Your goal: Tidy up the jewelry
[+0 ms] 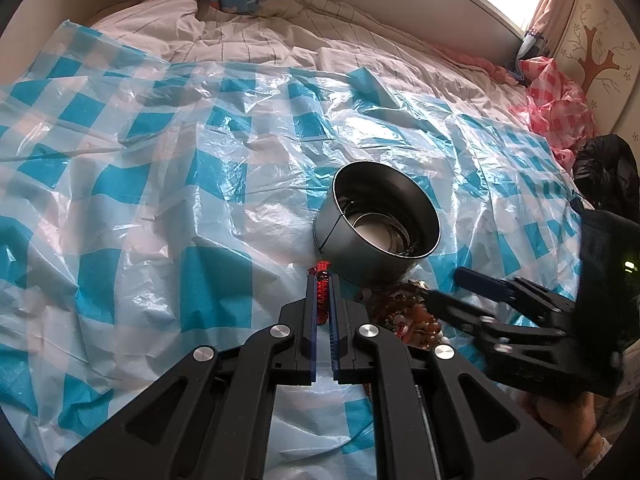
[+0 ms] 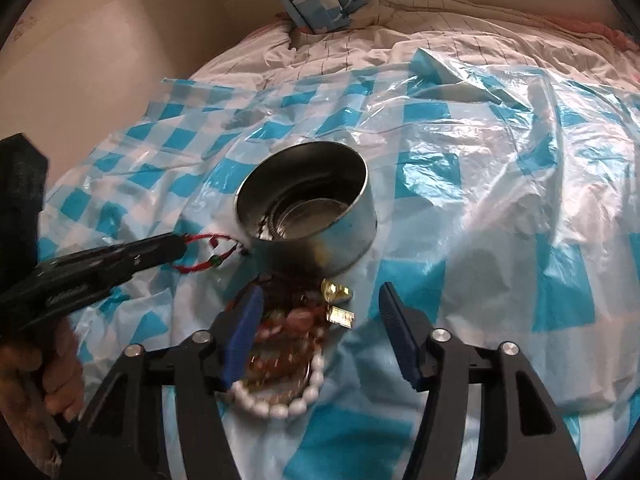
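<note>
We read no writing anywhere. Our left hand-held gripper (image 1: 323, 280) pinches a red cord bracelet (image 2: 208, 256) beside the tin (image 2: 308, 216); our right hand-held gripper (image 2: 320, 308) gapes empty over the bead pile (image 2: 288, 344).

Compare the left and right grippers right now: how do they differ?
The left gripper is shut on a red cord bracelet; the right gripper is open and holds nothing. The left sits beside the metal tin; the right hovers over the jewelry pile. Both have blue pads and point downward.
</note>
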